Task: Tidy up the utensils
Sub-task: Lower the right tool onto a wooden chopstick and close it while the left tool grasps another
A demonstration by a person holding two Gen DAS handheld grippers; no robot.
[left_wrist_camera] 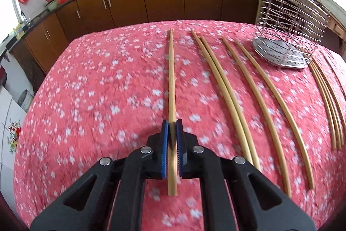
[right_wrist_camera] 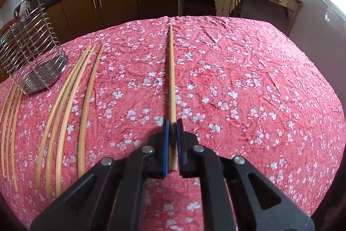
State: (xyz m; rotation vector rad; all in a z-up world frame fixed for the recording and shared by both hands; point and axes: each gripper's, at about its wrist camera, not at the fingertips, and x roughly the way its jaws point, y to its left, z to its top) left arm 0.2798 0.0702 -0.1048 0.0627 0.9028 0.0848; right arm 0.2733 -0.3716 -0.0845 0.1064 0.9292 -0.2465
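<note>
Left gripper (left_wrist_camera: 172, 122) was clamped on one chopstick (left_wrist_camera: 171, 70) above the floral cloth (left_wrist_camera: 97, 90); more chopsticks (left_wrist_camera: 225, 88) lay to its right beside a wire rack (left_wrist_camera: 281, 51). Right gripper (right_wrist_camera: 172, 122) pinched another chopstick (right_wrist_camera: 171, 70), rack (right_wrist_camera: 32, 53) far left.

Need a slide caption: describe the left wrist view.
Left gripper shut on a chopstick over the floral tablecloth; more chopsticks beside a wire rack.

Wire rack (left_wrist_camera: 283, 53) on tablecloth (left_wrist_camera: 108, 90); loose chopsticks (left_wrist_camera: 227, 90) left of rack.
</note>
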